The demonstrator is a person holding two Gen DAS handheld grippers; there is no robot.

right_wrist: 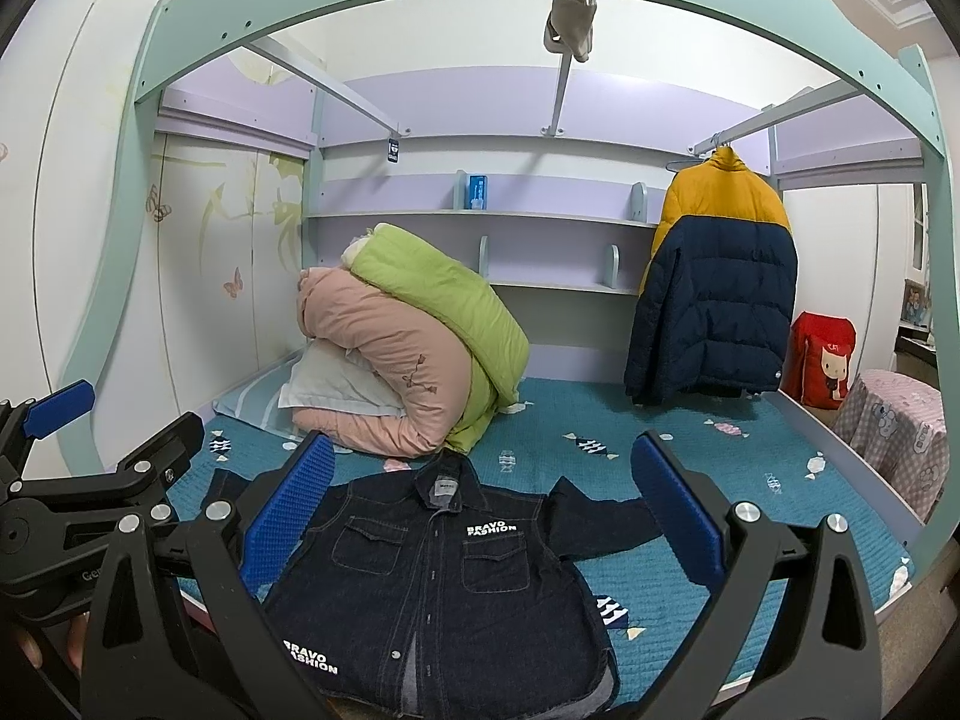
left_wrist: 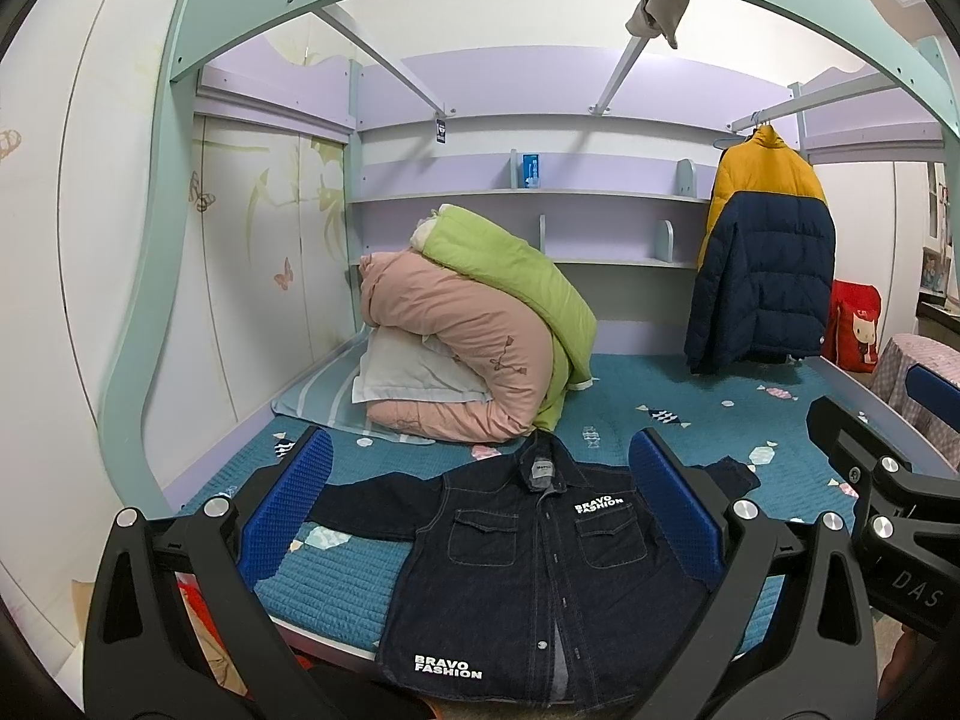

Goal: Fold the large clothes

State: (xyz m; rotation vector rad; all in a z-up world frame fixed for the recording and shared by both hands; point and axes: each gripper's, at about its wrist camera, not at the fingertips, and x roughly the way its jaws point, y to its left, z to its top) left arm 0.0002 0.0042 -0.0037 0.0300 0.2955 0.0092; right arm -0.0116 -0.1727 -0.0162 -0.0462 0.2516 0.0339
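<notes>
Dark denim is what you are facing: a denim jacket (left_wrist: pixel 528 576) lies front-up and buttoned on the teal quilted bedspread (left_wrist: pixel 672 414), close to the near edge of the bed, collar pointing toward the far shelves and both sleeves spread out to the sides. White "BRAVO FASHION" lettering shows on one chest pocket and near the hem.

Your left gripper (left_wrist: pixel 480 507) hangs above the jacket with its blue ribbed pads (left_wrist: pixel 288 510) spread wide apart, gripping nothing; the jacket's chest sits between them in the left wrist view. Your right gripper (right_wrist: pixel 480 510) is spread just as wide, also empty, hovering over the same garment with the collar and chest framed between its fingers. Each tool is visible at the edge of the other's view, so they sit side by side.

Behind the jacket, a rolled pink duvet (left_wrist: pixel 456 354) with a green quilt (left_wrist: pixel 510 276) draped over it rests on a white pillow (left_wrist: pixel 408 372). To your right a yellow and navy puffer coat (left_wrist: pixel 762 258) hangs from a rail, with a red bag (left_wrist: pixel 855 330) just beyond it.
</notes>
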